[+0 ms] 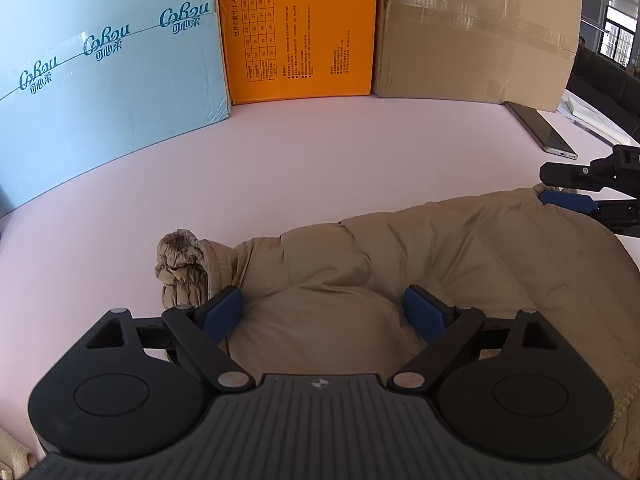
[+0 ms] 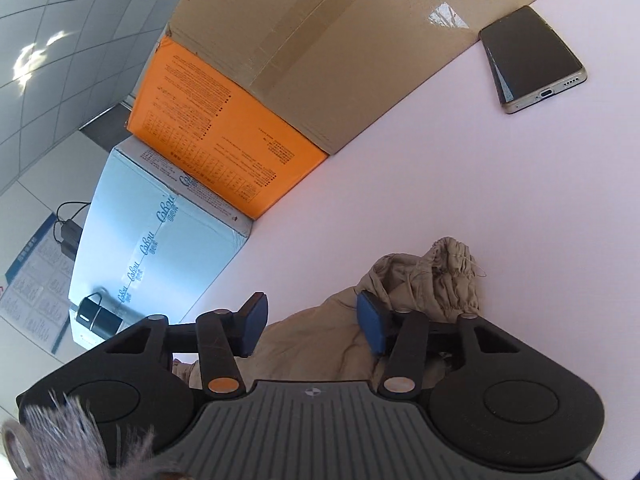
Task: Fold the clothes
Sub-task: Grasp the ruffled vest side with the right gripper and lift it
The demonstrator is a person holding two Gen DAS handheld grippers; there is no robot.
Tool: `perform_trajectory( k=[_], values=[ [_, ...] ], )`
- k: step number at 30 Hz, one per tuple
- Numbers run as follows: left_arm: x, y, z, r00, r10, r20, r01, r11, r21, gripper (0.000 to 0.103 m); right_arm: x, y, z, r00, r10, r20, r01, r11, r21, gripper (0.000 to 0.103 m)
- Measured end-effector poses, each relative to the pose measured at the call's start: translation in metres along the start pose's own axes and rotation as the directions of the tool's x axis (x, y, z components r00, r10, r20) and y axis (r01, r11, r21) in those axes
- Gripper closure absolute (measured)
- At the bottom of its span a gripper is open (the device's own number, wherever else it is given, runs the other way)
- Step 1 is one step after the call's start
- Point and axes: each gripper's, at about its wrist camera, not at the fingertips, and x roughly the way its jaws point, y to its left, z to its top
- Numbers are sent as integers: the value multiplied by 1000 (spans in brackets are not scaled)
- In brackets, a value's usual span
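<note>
Jacket (image 1: 400, 264), tan & puffy, lies crumpled on the white tabletop (image 1: 280, 168), nearer the front edge, w/ three boxes lined up along the back: light-blue box (image 1: 100, 92) at the left, orange box (image 1: 300, 32) in the middle, brown cardboard box (image 1: 472, 36) at the right. One elastic cuff (image 1: 182, 266) sticks out at the jacket's left end in the left wrist view, bunched & wrinkled

Left gripper (image 1: 324, 312) sits low over the jacket, jaws wide apart, blue pads (image 1: 224, 314) either side of a padded bulge of fabric; pads look to be at the fabric but not squeezing it, so no real grip seen

Right gripper (image 2: 312, 320) is at the jacket's other end, jaws abt half apart w/ a fold of tan cloth between them. Its blue pad (image 2: 370, 324) on the right side touches the fabric, the other pad stands just off the cloth, so can't tell if it's clamped. Second gathered cuff (image 2: 452, 268) lies just past that pad. In the left view the right gripper shows at the far right edge, at the jacket's rim

Phone (image 2: 532, 58), dark screen up, lies flat on the table near the cardboard box, well apart from the jacket
</note>
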Motion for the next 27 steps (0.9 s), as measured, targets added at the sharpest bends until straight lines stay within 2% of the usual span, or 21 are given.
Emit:
perform_trajectory(
  k=[5, 8, 10, 11, 12, 14, 17, 20, 22, 27],
  values=[
    [-11, 0, -1, 1000, 26, -5, -26, 999, 36, 15, 0, 4, 1, 1000, -14, -7, 13, 1000, -14, 62],
    [-24, -8, 2, 997, 74, -21, -72, 995, 70, 16, -3, 19, 3, 998, -66, -12, 65, 996, -52, 54],
    [-36, -17, 2, 995, 102, -8, -101, 989, 106, 17, -13, 49, 0, 995, -91, 40, 97, 978, -183, 23],
    [-41, -20, 2, 995, 99, 3, -99, 988, 119, 17, -15, 62, -2, 998, -57, 39, 65, 970, -235, 20],
    [-46, -24, 1, 996, 87, 13, -88, 988, 129, 17, -17, 73, -4, 999, -19, 31, 27, 958, -284, 20],
    [-56, -34, 2, 997, 62, 52, -70, 985, 157, 17, -11, 88, -9, 998, 39, -43, -51, 950, -308, 19],
    [-60, -43, 4, 998, 15, 54, -24, 985, 169, 17, 5, 91, -17, 985, 94, -145, -127, 963, -237, 15],
    [-51, -44, 1, 999, -33, -23, 36, 987, 155, 17, 17, 82, -23, 979, 68, -194, -102, 980, -170, 15],
    [-45, -41, -6, 997, -21, -69, 32, 988, 151, 16, 15, 74, -23, 977, 79, -199, -110, 983, -148, 15],
    [-49, -27, -21, 996, 20, -86, -10, 993, 115, 16, -5, 52, -22, 974, 73, -213, -101, 987, -127, 17]
  ],
)
